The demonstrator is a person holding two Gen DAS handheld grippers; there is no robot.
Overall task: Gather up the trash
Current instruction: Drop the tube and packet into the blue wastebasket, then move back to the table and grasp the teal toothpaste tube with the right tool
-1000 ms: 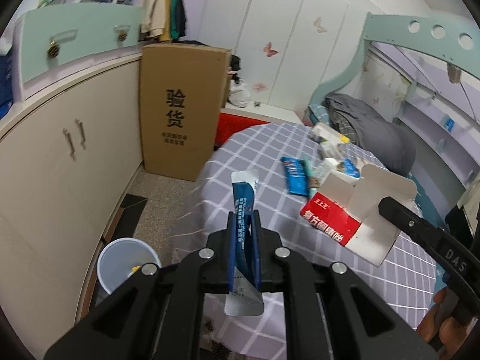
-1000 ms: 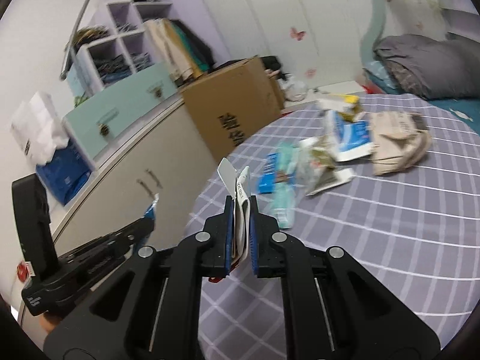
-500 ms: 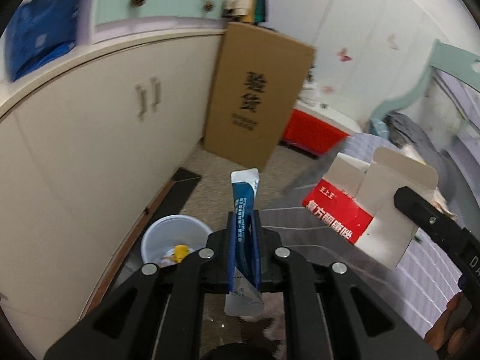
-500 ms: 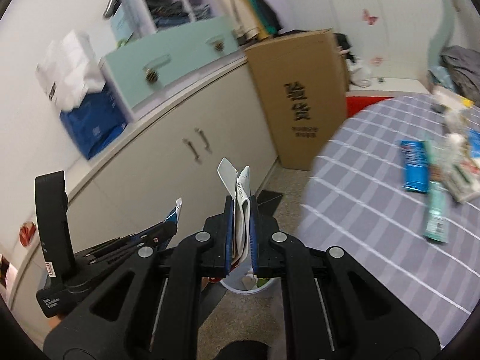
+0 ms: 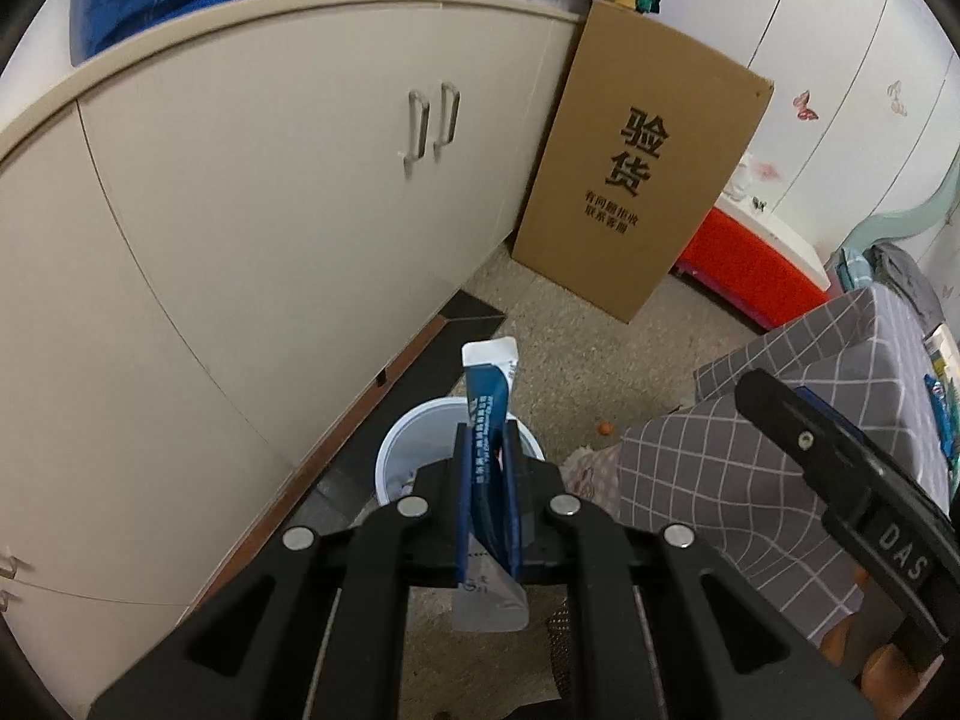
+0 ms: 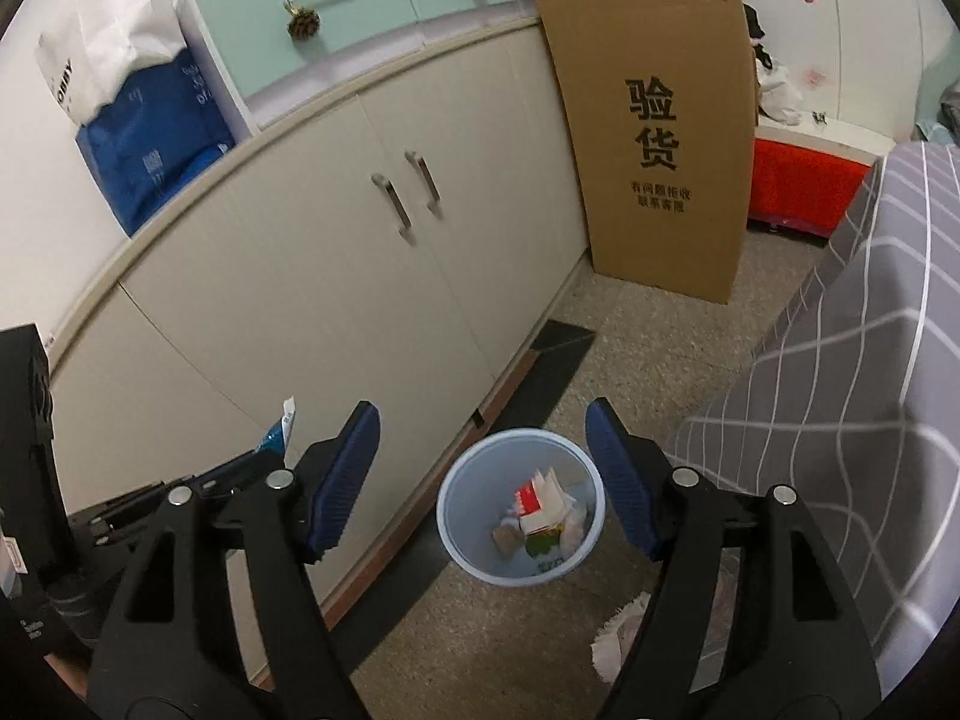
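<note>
item: blue sachet (image 5: pixel 487 420), long and flat, clamped upright between the pads of the left gripper (image 5: pixel 487 480); its long axis runs up along the fingers, white torn end topmost. location: above the near rim of the white bin (image 5: pixel 414 441), which stands on the floor beside the cream cabinet (image 5: pixel 270 210), just beyond the fingertips. the coming drop likely turns on this: bin mouth lies ahead and below the sachet.

item: right gripper (image 6: pixel 483 471), jaws have just been opening, now wide apart with nothing between them. bin (image 6: pixel 468 531) sits framed in the gap, directly below.

item: red-and-white carton (image 6: pixel 537 507), lying in the bin among other scraps.

view notes: right wrist view shows the bin's contents; left wrist view hides them behind its fingers. left view alone shows the checked tablecloth (image 5: pixel 840 390) edge with more litter at far right.
</note>
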